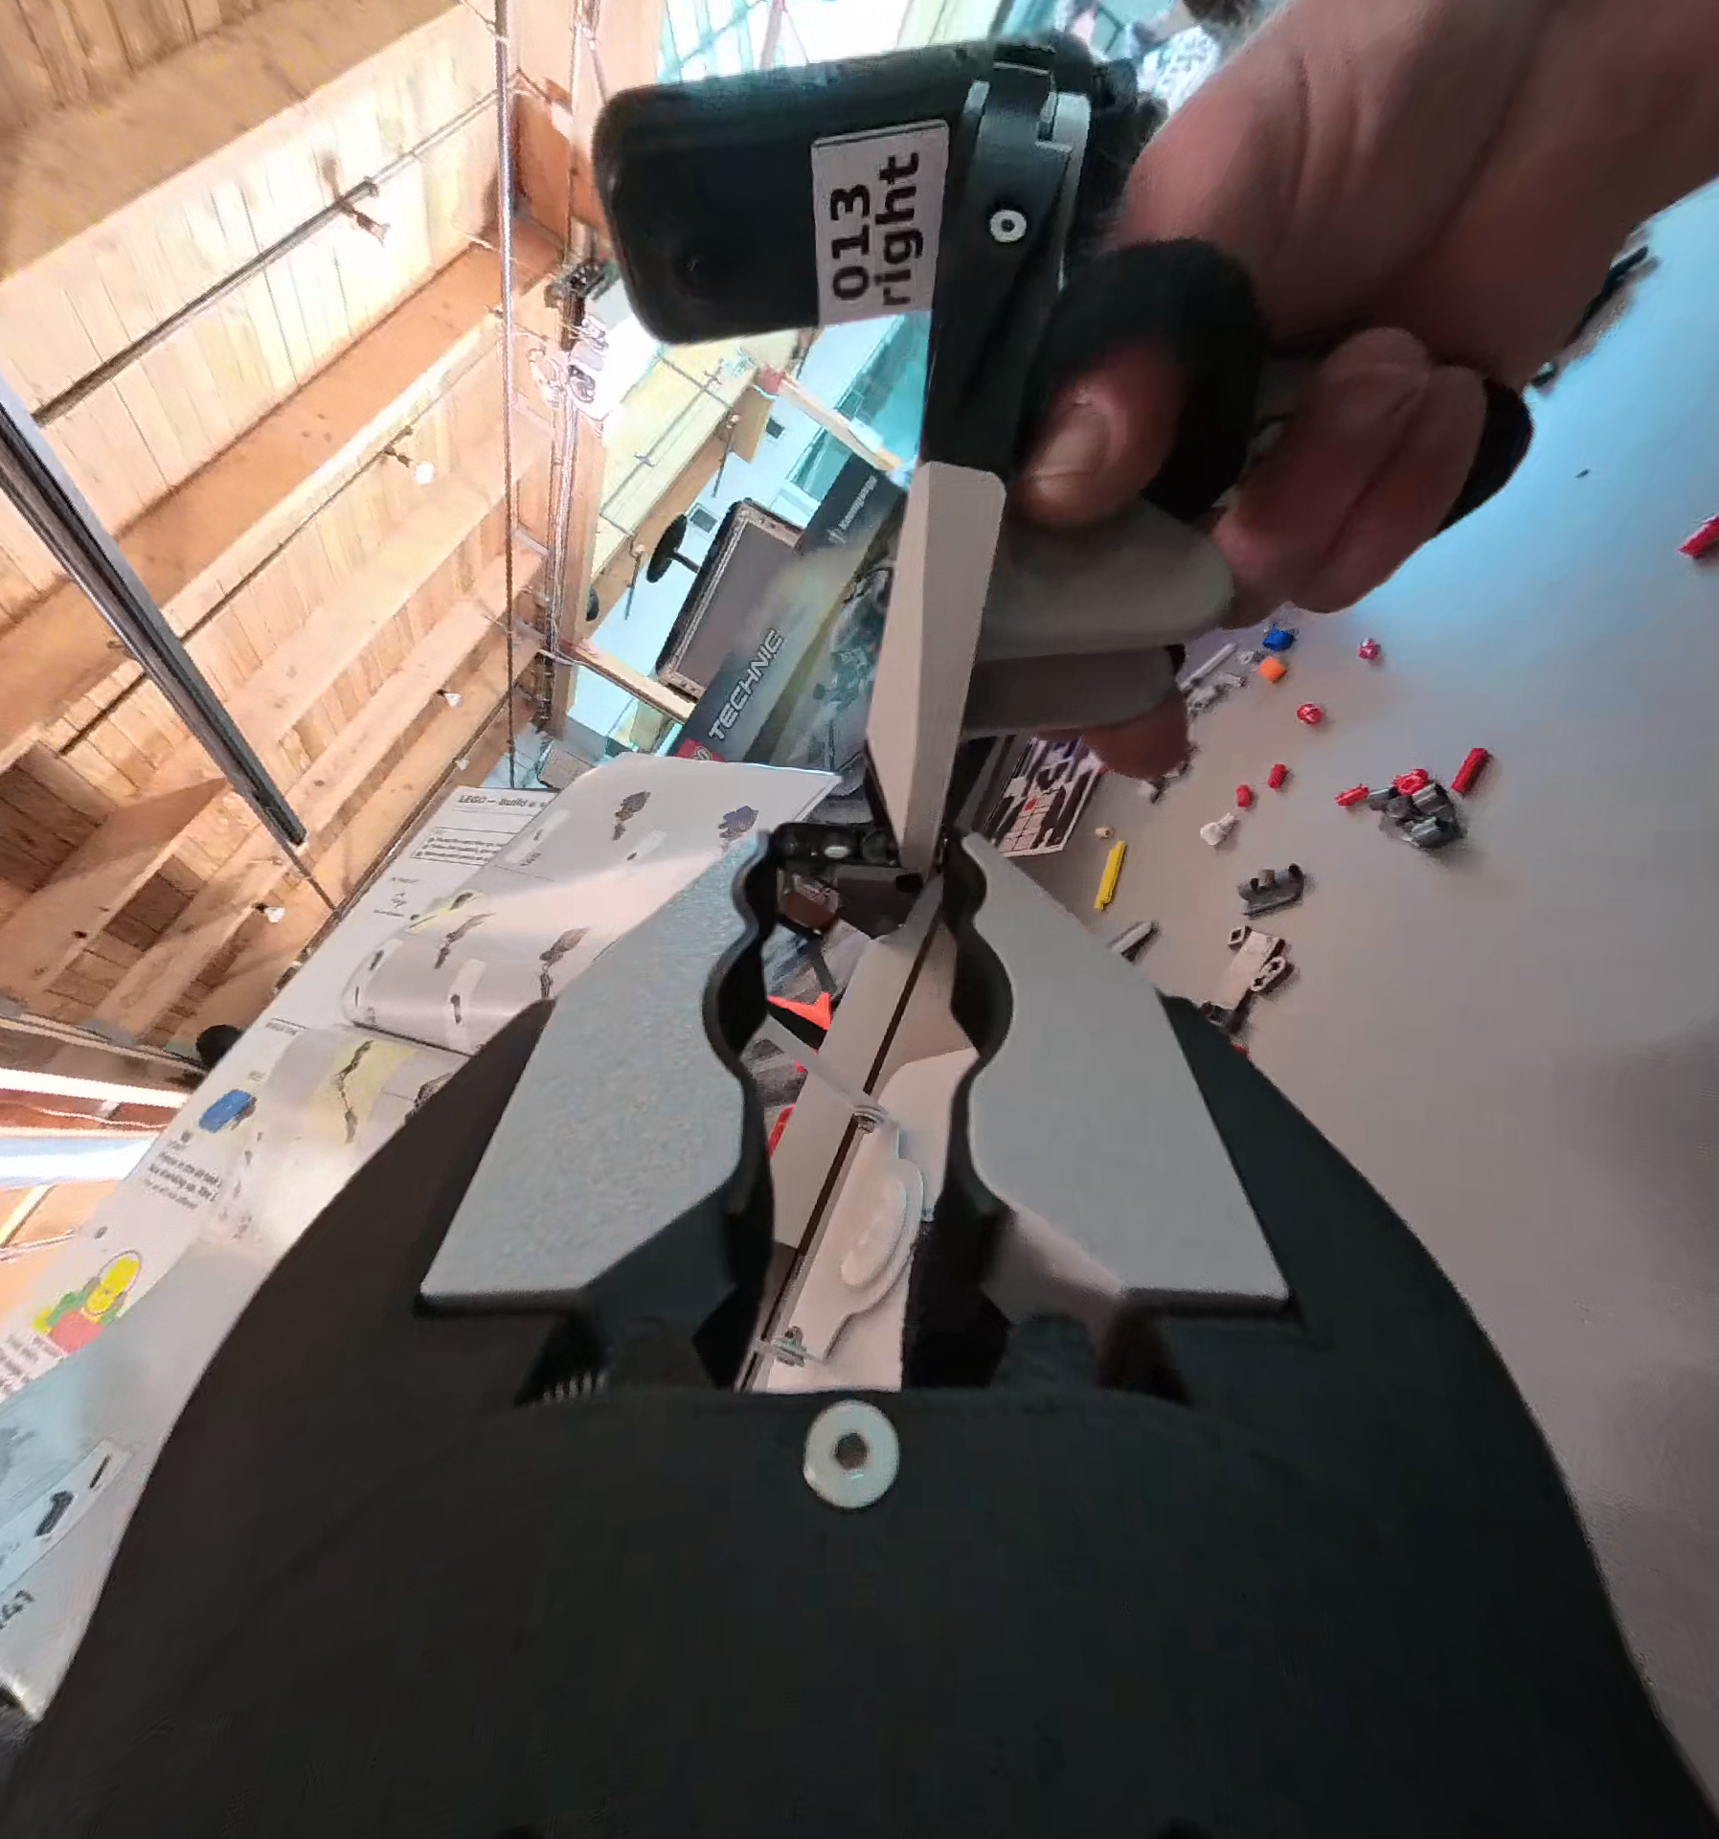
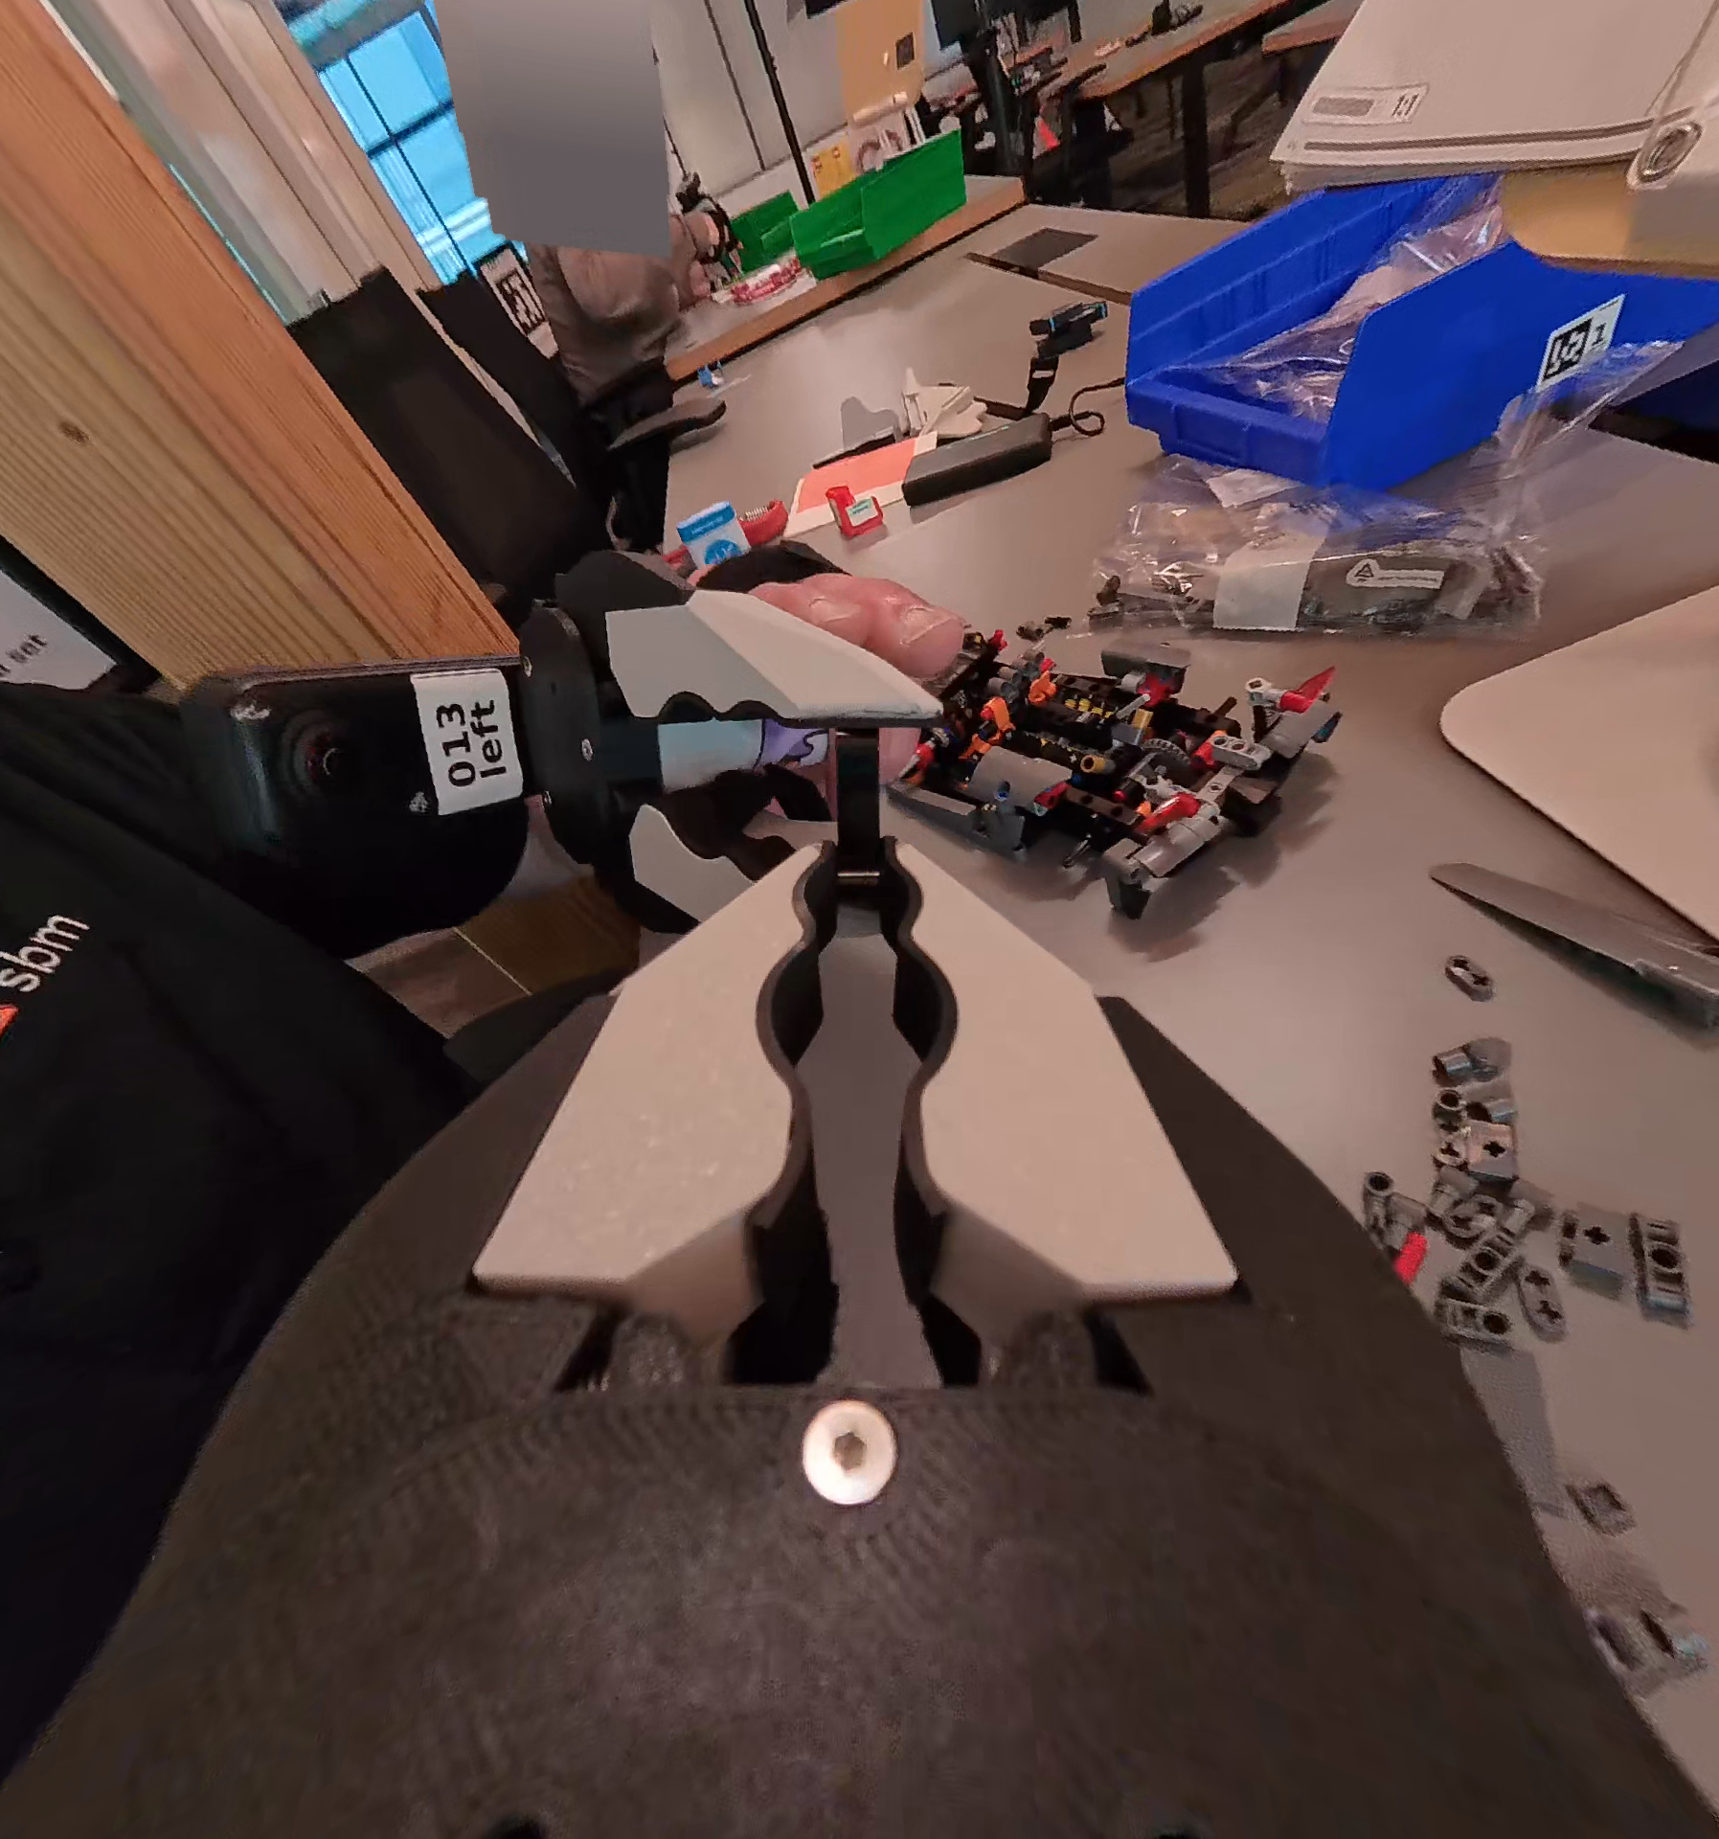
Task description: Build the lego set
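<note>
The right gripper [image 2: 855, 866] pinches a slim black piece [image 2: 855, 796] at its lower end; the piece stands upright, its long axis running up into the gap of the left gripper [image 2: 825, 786]. That gripper is spread, no pad pressing the piece. A half-built model [image 2: 1134, 756] lies just beyond on the desk [image 2: 1333, 995].

The right gripper [image 2: 857, 864] has its two grey fingers closed near the tips on a thin black plastic strip [image 2: 855, 796] that stands upright out of them. The left gripper [image 1: 860, 866] comes in crosswise with its fingers apart, and the strip's upper end sits in the gap between them. A bare hand [image 1: 1382, 328] wraps each gripper's handle, fingers curled around the grip.
</note>
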A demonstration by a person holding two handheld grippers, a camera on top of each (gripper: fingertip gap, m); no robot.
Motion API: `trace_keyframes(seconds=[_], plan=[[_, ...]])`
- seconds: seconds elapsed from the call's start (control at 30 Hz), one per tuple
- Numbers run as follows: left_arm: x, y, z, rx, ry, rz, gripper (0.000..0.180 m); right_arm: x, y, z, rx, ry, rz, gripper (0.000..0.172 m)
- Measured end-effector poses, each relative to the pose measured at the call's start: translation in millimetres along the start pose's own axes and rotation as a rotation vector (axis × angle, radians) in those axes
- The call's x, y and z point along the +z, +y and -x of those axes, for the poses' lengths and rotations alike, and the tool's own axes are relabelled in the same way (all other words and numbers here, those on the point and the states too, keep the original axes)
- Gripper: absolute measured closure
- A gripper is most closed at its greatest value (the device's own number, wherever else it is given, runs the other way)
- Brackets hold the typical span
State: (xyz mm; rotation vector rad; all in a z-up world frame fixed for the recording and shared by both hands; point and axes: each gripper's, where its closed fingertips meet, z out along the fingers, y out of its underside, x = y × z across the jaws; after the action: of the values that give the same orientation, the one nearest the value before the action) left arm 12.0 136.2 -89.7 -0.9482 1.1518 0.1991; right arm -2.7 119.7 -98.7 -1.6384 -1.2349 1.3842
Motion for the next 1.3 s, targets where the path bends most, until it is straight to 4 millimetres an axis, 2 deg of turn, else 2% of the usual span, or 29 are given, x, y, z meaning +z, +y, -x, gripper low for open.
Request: trace_keyframes(seconds=[0.07,0.1,0.17,0.23,0.33,0.43,0.5,0.6,0.67,0.8,0.97,1.17,1.3], plan=[[-1,0,0,-0.009,0.006,0.0,0.15,1,-1,1,-0.009,0.003,-0.012,0.167],[-1,0,-2,-0.04,0.032,-0.005,0.15,1,-2,1,-0.027,0.015,-0.021,0.156],[-3,-3,0,-0.148,0.071,-0.035,0.15,-3,-9,5,-0.073,0.025,-0.047,0.147],[-5,-7,0,-0.316,0.168,-0.08,0.15,-12,-14,5,-0.194,0.069,-0.033,0.137],[-12,-15,-1,-0.629,0.377,-0.165,0.15,-27,-17,5,-0.626,0.205,0.066,0.14],[-19,-20,-10,-0.86,0.591,-0.215,0.149,-27,-21,18,-1.049,0.292,0.208,0.148],[-23,-28,-9,-0.956,0.652,-0.29,0.149,-19,-20,30,-1.249,0.293,0.279,0.151],[-32,-38,-9,-1.014,0.734,-0.367,0.149,-8,-12,33,-1.43,0.281,0.384,0.153],[-38,-45,-12,-1.022,0.794,-0.402,0.149,-2,-6,32,-1.47,0.253,0.421,0.153],[-44,-48,-16,-1.063,0.855,-0.433,0.149,2,-6,36,-1.508,0.234,0.403,0.164],[-49,-53,-19,-1.115,0.933,-0.461,0.149,2,-3,42,-1.539,0.236,0.377,0.161],[-59,-63,-32,-1.128,1.066,-0.491,0.149,7,14,53,-1.639,0.21,0.429,0.165],[-58,-65,-39,-1.142,1.091,-0.484,0.149,4,21,54,-1.558,0.167,0.472,0.166]])
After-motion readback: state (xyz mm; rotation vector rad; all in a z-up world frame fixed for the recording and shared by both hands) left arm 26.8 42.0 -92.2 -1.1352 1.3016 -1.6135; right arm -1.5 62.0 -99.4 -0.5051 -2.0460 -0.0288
